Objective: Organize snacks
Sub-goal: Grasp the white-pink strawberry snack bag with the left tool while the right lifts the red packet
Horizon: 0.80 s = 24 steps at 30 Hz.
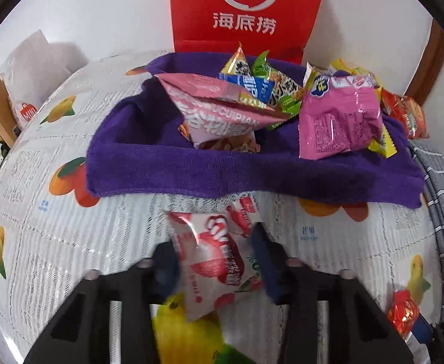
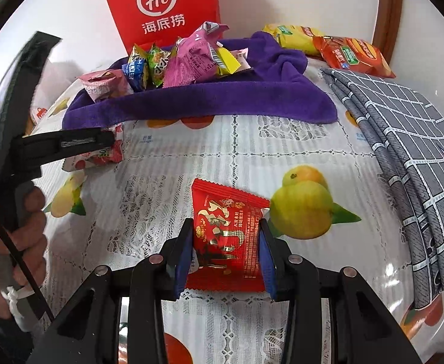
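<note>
While both grippers are angled down over the fruit-printed tablecloth (image 2: 252, 151), a snack is clamped in each. The white-and-red strawberry packet (image 1: 213, 257) is pinched between the blue pads of the left gripper (image 1: 219, 257); its jaws are drawn in against the packet's two sides, and the wrapper is crumpled between them. From the right wrist view the same packet (image 2: 100, 154) is seen at the tip of the left gripper (image 2: 106, 142), just in front of the purple towel's near edge, and the hand (image 2: 18, 227) on that gripper's handle is seen at the left border.

The red packet (image 2: 225, 236) is gripped across its width by the right gripper (image 2: 225, 248), with a blue pad pressed on either side. Whether it is lifted off the cloth or resting on it cannot be told.

Further back, a purple towel (image 1: 167, 170) is spread on the table, and a heap of snacks is piled on it: a pink pouch (image 1: 222, 109), a magenta bag (image 1: 340, 121), blue (image 1: 246, 86) and green (image 1: 282, 91) small packets, and yellow wrappers (image 1: 385, 145). An orange-red chip bag (image 2: 355, 56) and a yellow bag (image 2: 294, 38) are lying beyond the towel's right end. A red paper bag (image 1: 246, 9) marked "Hi" is stood upright against the wall behind the heap. A folded grey checked cloth (image 2: 404, 139) is laid at the right side of the table.
</note>
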{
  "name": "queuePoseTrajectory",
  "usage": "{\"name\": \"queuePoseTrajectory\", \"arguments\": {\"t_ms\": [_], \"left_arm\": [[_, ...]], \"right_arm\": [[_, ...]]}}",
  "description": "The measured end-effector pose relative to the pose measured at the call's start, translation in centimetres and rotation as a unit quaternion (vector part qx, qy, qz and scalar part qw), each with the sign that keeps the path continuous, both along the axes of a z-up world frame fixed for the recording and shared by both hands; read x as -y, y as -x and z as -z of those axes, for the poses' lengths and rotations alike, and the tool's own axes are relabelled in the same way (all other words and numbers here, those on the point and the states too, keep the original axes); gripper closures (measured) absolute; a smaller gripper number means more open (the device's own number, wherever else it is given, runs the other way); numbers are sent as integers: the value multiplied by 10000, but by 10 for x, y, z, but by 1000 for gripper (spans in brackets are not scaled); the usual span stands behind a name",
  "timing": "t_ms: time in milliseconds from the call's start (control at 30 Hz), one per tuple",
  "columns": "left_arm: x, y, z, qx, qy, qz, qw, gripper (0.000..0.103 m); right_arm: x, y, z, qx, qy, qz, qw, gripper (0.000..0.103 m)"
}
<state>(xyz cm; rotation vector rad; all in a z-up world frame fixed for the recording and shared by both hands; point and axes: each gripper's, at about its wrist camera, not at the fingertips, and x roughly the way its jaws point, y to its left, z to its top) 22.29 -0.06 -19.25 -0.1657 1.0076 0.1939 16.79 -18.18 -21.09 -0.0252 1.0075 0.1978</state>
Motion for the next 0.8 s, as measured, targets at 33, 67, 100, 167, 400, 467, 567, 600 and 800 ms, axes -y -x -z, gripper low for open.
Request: {"name": "queuePoseTrajectory", "arguments": {"t_ms": [33, 67, 100, 167, 400, 467, 567, 600, 800], "left_arm": [[0, 0, 1, -39, 79, 32, 10000, 71], [-2, 2, 0, -41, 158, 77, 9998, 73], [-3, 3, 0, -34, 169, 105, 9998, 74], [-5, 8, 0, -44, 184, 170, 9997, 77], [-14, 27, -6, -74, 583, 387, 9975, 82], [-16, 33, -6, -74, 624, 469, 9969, 82], [-24, 39, -9, -76, 730, 551, 9958, 82], [-26, 42, -11, -70, 743, 580, 9955, 82], [-41, 51, -28, 100, 853, 644, 9942, 83]], "right_arm": [[0, 0, 0, -13, -4, 12, 10000, 63], [0, 1, -1, -29, -8, 25, 10000, 63], [0, 1, -1, -40, -1, 33, 10000, 63], [-1, 1, -1, -69, 27, 61, 10000, 63], [-3, -1, -6, -370, -210, 167, 9990, 63], [-4, 0, -8, -455, -401, 190, 9980, 63], [-6, 1, -15, -420, -507, 301, 9974, 63], [-7, 2, -18, -382, -498, 329, 9975, 63], [-14, 1, -40, -208, -508, 484, 9973, 64]]}}
